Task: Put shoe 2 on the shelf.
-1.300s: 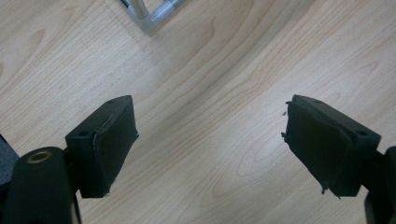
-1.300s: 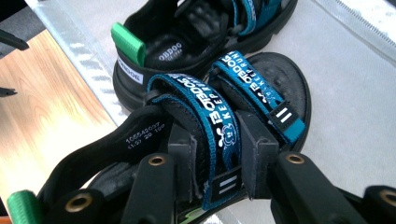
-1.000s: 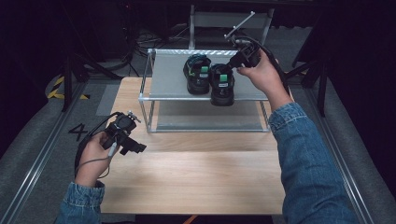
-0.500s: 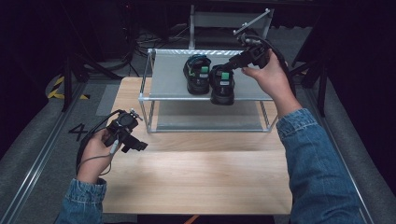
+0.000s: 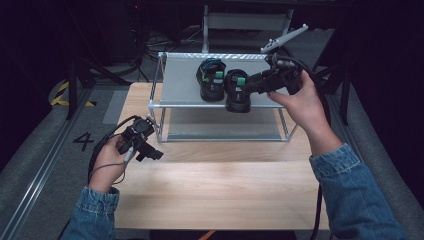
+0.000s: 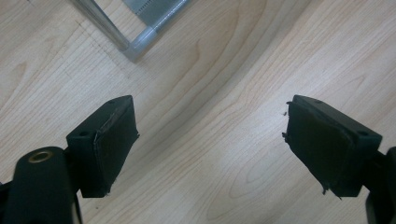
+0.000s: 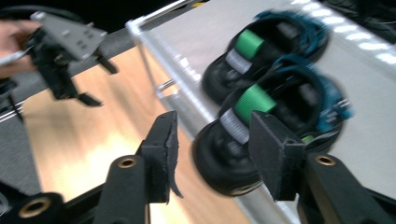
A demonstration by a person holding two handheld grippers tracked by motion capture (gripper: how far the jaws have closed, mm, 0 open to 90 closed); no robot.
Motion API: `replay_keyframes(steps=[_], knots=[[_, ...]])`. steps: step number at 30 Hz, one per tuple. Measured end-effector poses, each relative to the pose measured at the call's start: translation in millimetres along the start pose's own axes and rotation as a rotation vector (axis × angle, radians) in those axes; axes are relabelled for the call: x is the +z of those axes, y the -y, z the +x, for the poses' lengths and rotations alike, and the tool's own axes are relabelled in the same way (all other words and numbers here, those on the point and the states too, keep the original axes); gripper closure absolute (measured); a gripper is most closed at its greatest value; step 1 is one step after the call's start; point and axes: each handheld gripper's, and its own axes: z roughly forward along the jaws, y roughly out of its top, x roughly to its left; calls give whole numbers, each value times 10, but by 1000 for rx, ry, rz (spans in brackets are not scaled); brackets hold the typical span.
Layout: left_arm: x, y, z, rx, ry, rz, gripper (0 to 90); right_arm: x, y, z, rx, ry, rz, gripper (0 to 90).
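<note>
On the top shelf of the metal rack (image 5: 180,82) stand two black shoes (image 5: 225,86) with green tabs, the nearer shoe's toe over the front rail. The high view shows the right gripper (image 5: 246,88) just beside that shoe; the right gripper view (image 7: 212,149) shows its jaws parted with nothing between them, the toe just beyond. The left gripper (image 5: 150,152), near the rack's front left leg, gapes wide over the wooden table (image 6: 224,93). Since a second ago, the right gripper has tipped lower toward the shoe; the left stays put.
</note>
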Motion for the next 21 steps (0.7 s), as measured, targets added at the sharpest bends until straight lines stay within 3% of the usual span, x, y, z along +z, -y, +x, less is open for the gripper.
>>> replay_keyframes(steps=[6,13,18,21], knots=[[0,0,-7,4,1,3,170,91,230,99,8,-56,36,696],[4,19,-7,-4,-3,13,171,317,461,83,49,-88,73,797],[3,34,3,-5,-5,12,169,435,523,5,74,-84,86,845],[2,38,4,-8,-6,14,171,497,539,-31,66,-55,99,900]])
